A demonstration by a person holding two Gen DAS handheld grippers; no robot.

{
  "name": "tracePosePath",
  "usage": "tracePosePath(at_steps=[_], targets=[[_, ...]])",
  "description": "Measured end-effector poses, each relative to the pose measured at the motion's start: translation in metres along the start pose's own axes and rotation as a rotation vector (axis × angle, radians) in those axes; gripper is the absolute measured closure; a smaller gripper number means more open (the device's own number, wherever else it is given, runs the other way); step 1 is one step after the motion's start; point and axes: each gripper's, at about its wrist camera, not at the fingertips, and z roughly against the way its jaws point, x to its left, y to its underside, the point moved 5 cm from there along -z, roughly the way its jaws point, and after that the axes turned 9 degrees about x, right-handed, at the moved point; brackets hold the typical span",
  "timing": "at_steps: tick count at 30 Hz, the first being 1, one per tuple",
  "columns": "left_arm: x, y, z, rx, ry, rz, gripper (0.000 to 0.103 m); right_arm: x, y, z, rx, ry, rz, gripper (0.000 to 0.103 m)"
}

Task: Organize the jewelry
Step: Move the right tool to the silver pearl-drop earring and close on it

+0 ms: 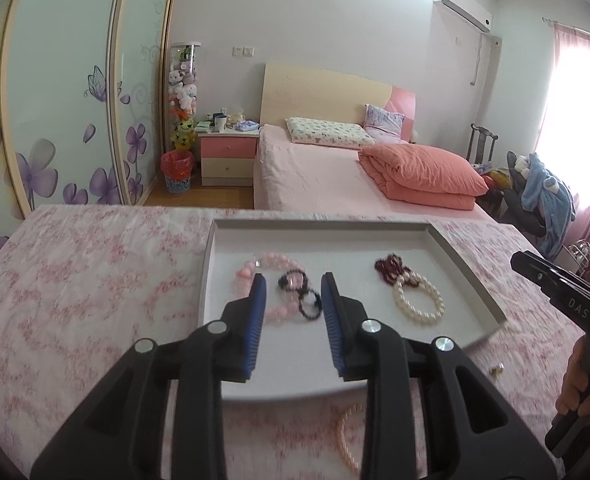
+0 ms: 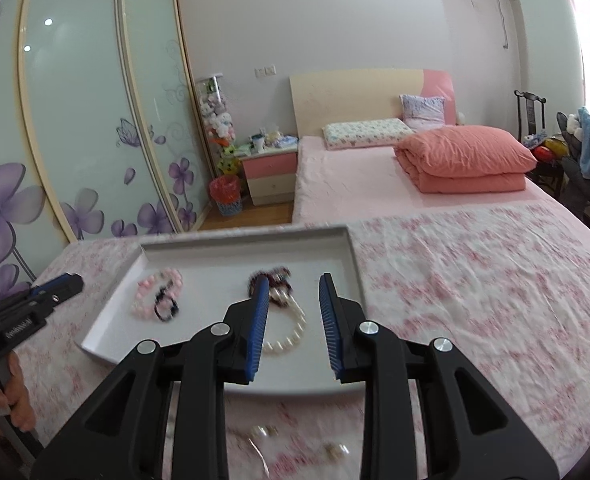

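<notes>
A shallow grey tray (image 1: 327,227) lies on a floral pink cloth. In it are a pink bead bracelet (image 1: 281,261), a black bead bracelet (image 1: 310,307), a dark red bead string (image 1: 391,270) and a white pearl bracelet (image 1: 418,301). My left gripper (image 1: 293,280) hovers open over the tray's left part, above the pink and black bracelets, holding nothing. My right gripper (image 2: 293,280) is open over the tray's right part, with the white pearl bracelet (image 2: 291,336) and dark red beads (image 2: 281,278) just left of its gap. Nothing is gripped.
On the cloth in front of the tray lie a pale pink pearl strand (image 1: 347,432) and small gold pieces (image 2: 265,432); another small gold piece (image 1: 496,369) sits right of the tray. A hand (image 1: 575,384) holds the right gripper's handle. A bed, nightstand and wardrobe stand behind.
</notes>
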Motion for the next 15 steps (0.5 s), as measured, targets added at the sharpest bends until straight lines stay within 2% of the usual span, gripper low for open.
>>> tracePosePath(at_steps=[8,15], targets=[[-0.001,0.041,0.013,0.070,0.031,-0.014,0.068,-0.018,0.047,-0.002,0.136,0.021,-0.010,0.076],[-0.004,0.071,0.006,0.151,0.060,-0.015,0.066,-0.022,0.081,-0.013,0.235,0.030,-0.023,0.076]])
